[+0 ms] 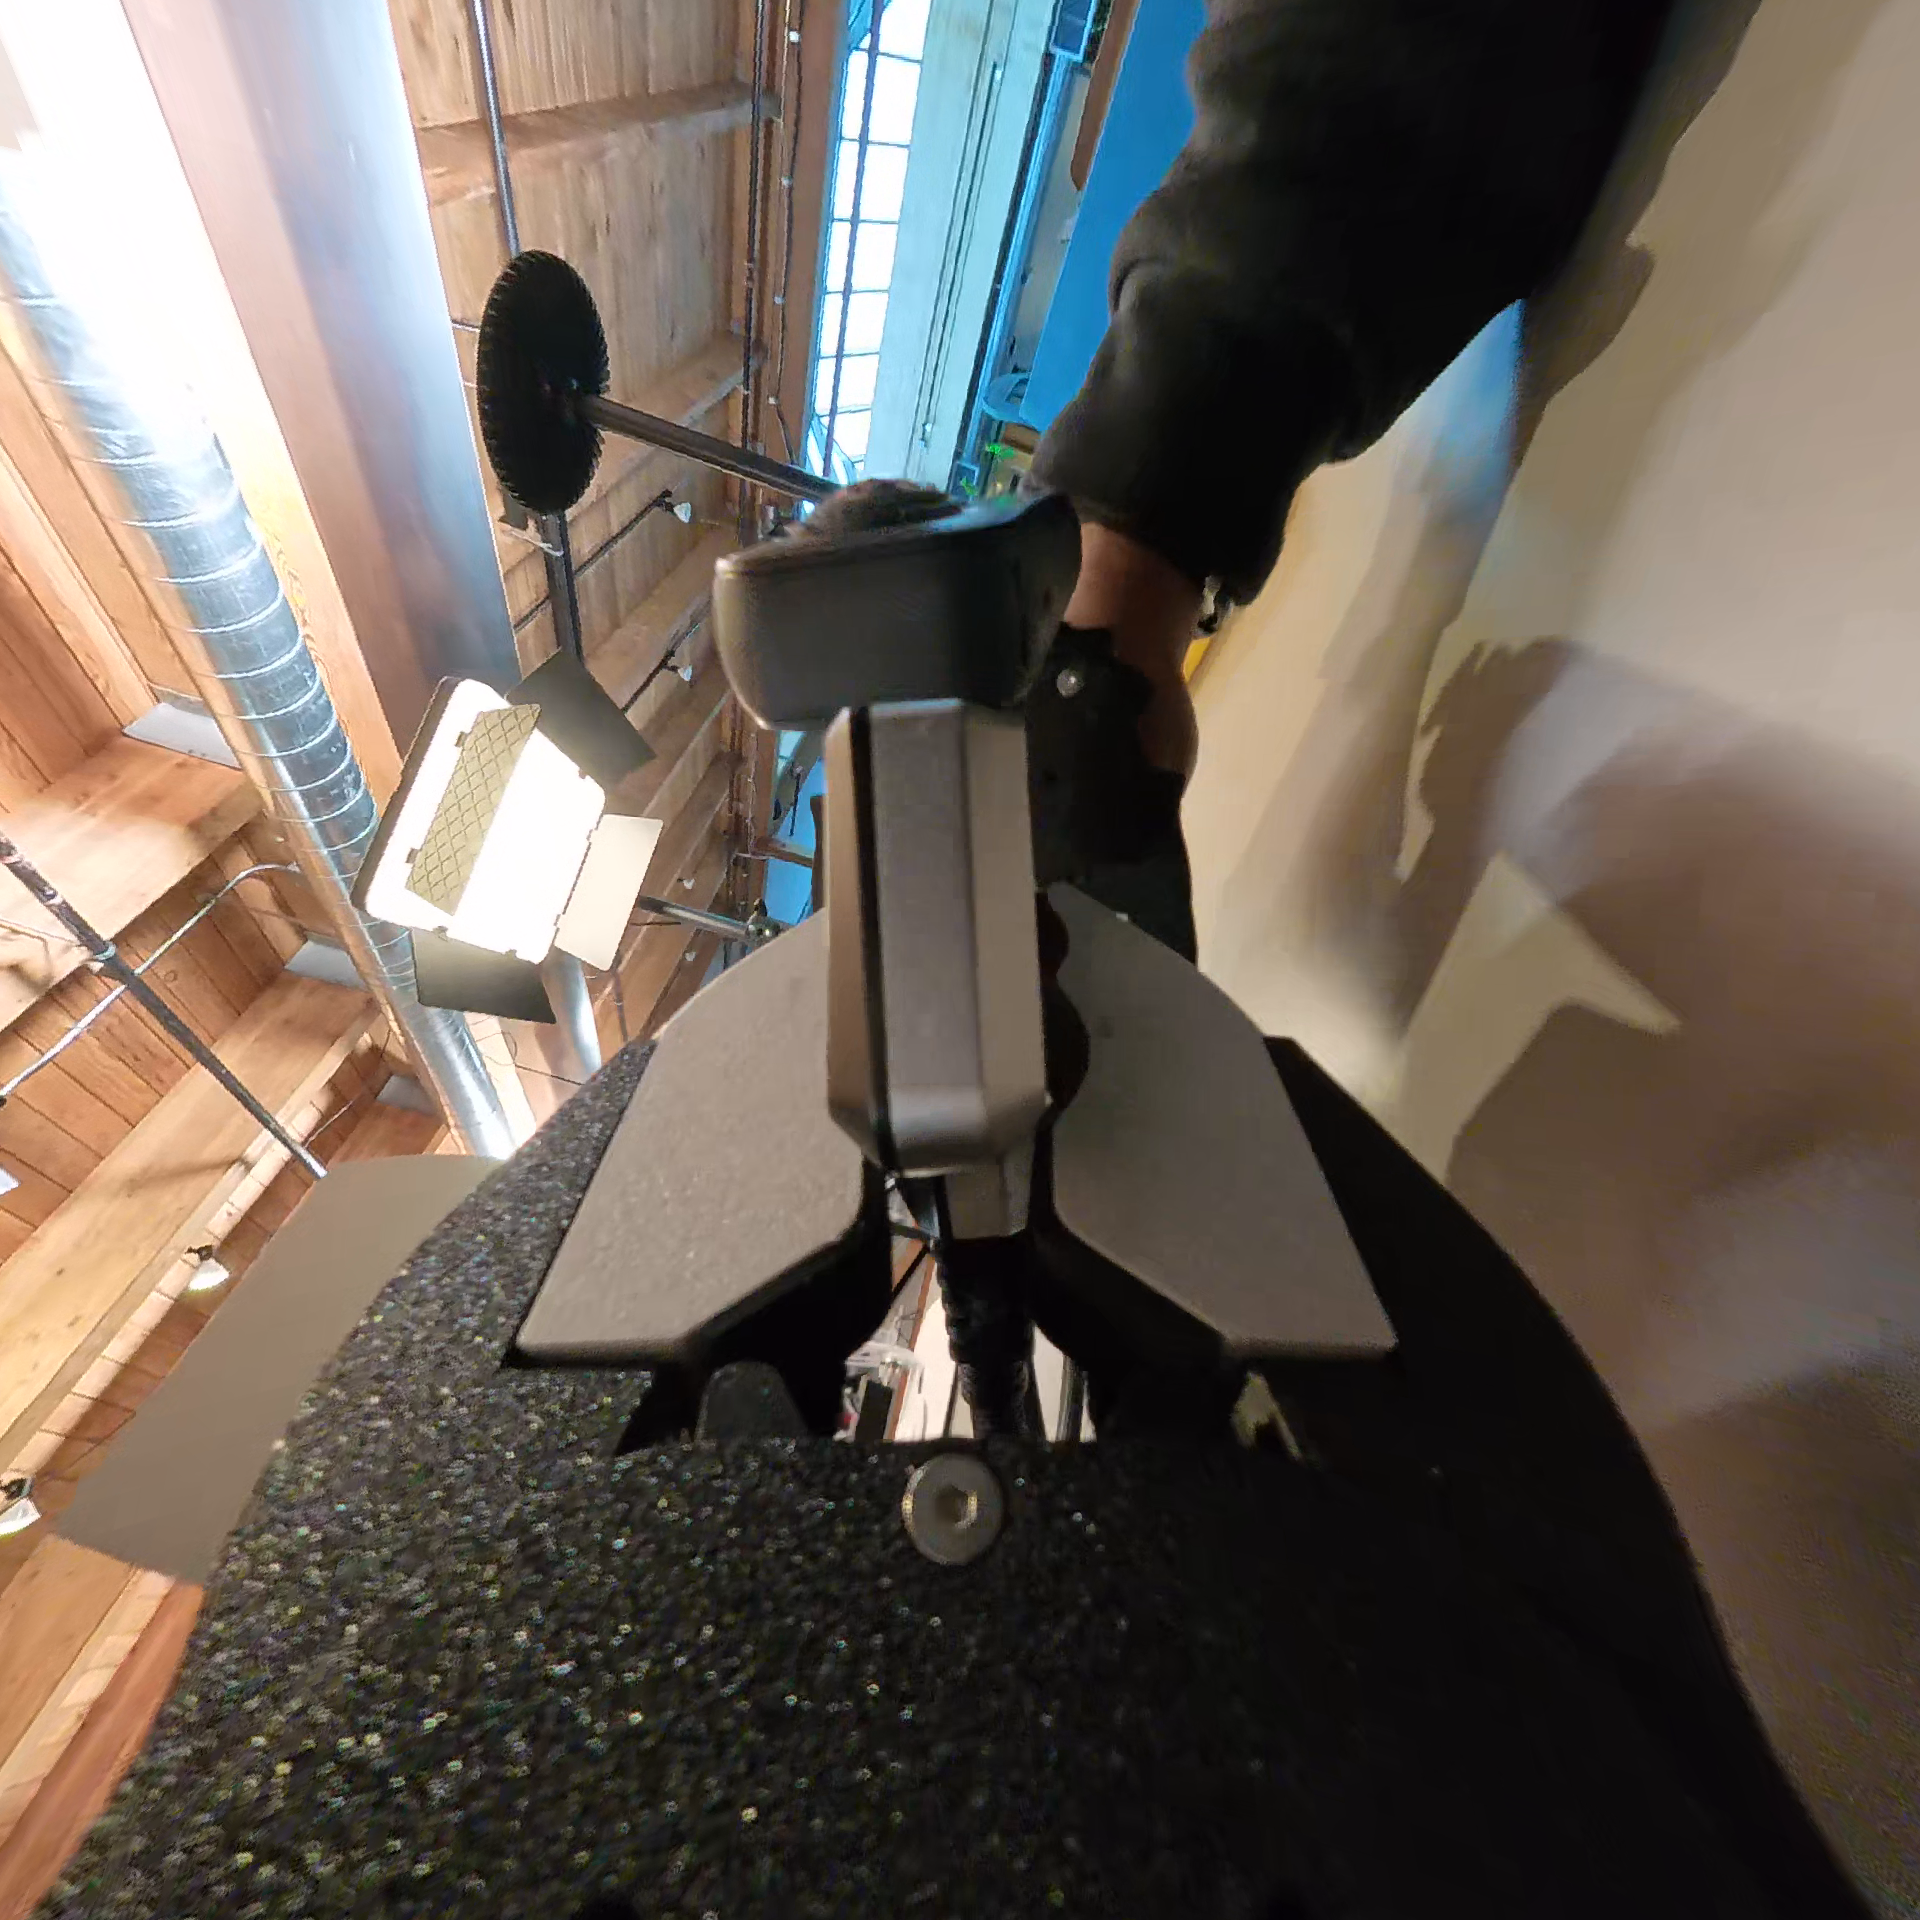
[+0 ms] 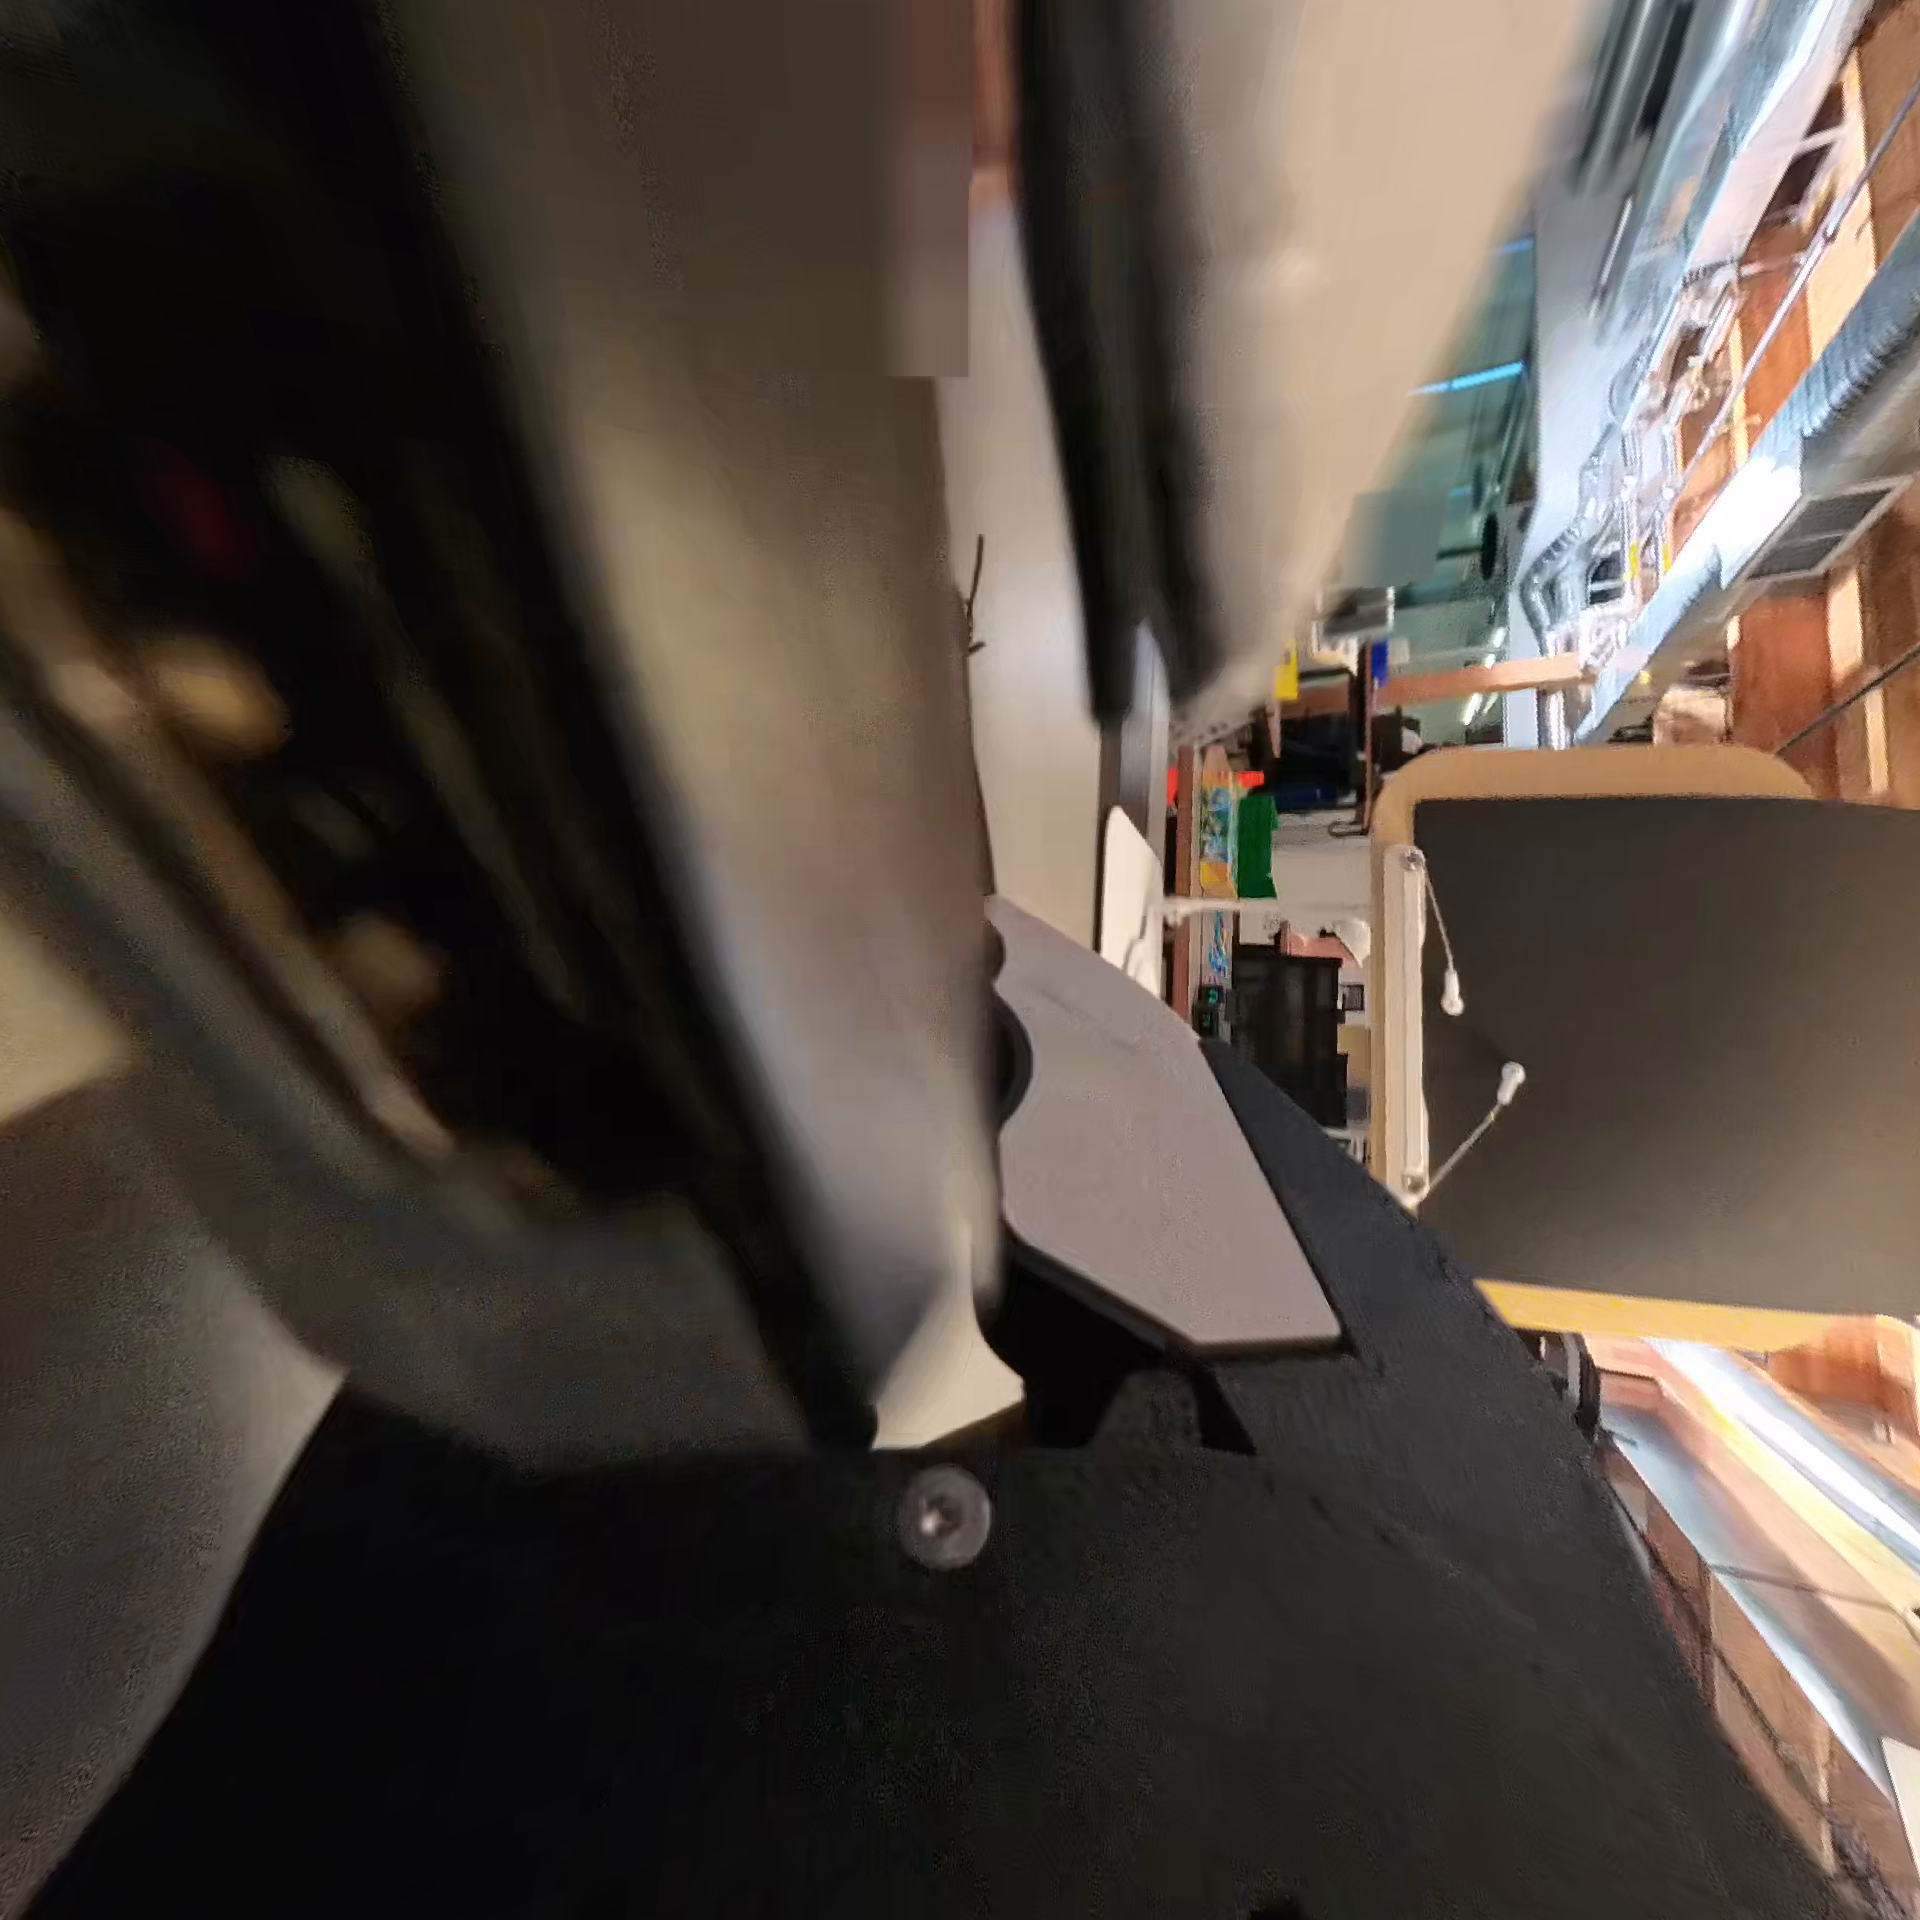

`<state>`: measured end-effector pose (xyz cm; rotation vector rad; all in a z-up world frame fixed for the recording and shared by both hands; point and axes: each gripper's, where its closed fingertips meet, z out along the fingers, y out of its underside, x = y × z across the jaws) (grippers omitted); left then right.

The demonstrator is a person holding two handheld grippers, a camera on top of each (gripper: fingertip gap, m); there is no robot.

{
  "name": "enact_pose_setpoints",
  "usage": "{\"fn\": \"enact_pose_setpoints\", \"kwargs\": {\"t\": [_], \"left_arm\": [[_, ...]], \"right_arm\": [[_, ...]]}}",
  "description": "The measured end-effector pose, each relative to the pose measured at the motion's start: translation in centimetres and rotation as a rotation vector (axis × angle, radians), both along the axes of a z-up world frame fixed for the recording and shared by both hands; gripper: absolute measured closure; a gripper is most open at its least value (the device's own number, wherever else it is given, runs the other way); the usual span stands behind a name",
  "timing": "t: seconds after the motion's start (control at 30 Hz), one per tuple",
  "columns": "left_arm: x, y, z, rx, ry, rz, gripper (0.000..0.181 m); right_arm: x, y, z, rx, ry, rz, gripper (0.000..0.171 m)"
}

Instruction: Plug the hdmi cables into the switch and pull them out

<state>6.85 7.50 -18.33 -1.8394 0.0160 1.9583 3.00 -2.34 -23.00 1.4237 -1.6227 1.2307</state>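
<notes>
In the left wrist view my left gripper [image 1: 935, 977] is shut on a grey HDMI plug [image 1: 925, 935], and its braided black cable [image 1: 987, 1340] runs back between the fingers. The plug's tip meets the side of the grey switch box [image 1: 894, 623]. The right gripper [image 1: 1091, 748], held by a hand in a dark sleeve, grips the switch from the right. The right wrist view is blurred. There the switch [image 2: 748, 831] fills the left half, close against my right gripper [image 2: 914, 1091]; only one finger pad [image 2: 1143, 1143] shows. Black cables [image 2: 1122, 416] hang beyond.
A lit studio light panel [image 1: 499, 821], a black disc on a pole [image 1: 540, 384] and a metal duct [image 1: 260, 623] stand against the wooden ceiling. A pale surface [image 1: 1714, 520] lies to the right. A chair with a black back [image 2: 1662, 1039] and cluttered shelves [image 2: 1268, 831] are ahead. My hands' fingertips stand some 11 cm from each other.
</notes>
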Motion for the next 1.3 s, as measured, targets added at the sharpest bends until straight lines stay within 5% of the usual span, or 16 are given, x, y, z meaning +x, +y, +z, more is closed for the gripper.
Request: {"fn": "enact_pose_setpoints", "kwargs": {"t": [0.03,0.27,0.57,0.93,1.3], "left_arm": [[0.0,-0.3,0.0,-0.004,0.01,0.01,0.154],[-1.2,-2.1,-0.2,-0.029,0.038,0.126,0.123],[-2.8,-4.3,-1.1,-0.053,0.003,0.288,0.113],[-2.8,-6.5,0.9,0.16,0.027,0.339,0.107],[-3.1,-8.0,-0.8,0.169,-0.064,0.391,0.115]], "right_arm": [[-0.5,-0.1,0.4,-0.006,-0.007,-0.018,0.164],[-4.6,0.2,5.0,-0.091,-0.069,-0.135,0.167],[-8.2,2.2,15.2,-0.286,-0.038,-0.194,0.167],[-12.2,5.7,25.4,-0.439,0.058,-0.261,0.167],[-28.8,11.4,32.5,-0.533,0.087,-0.693,0.167]]}}
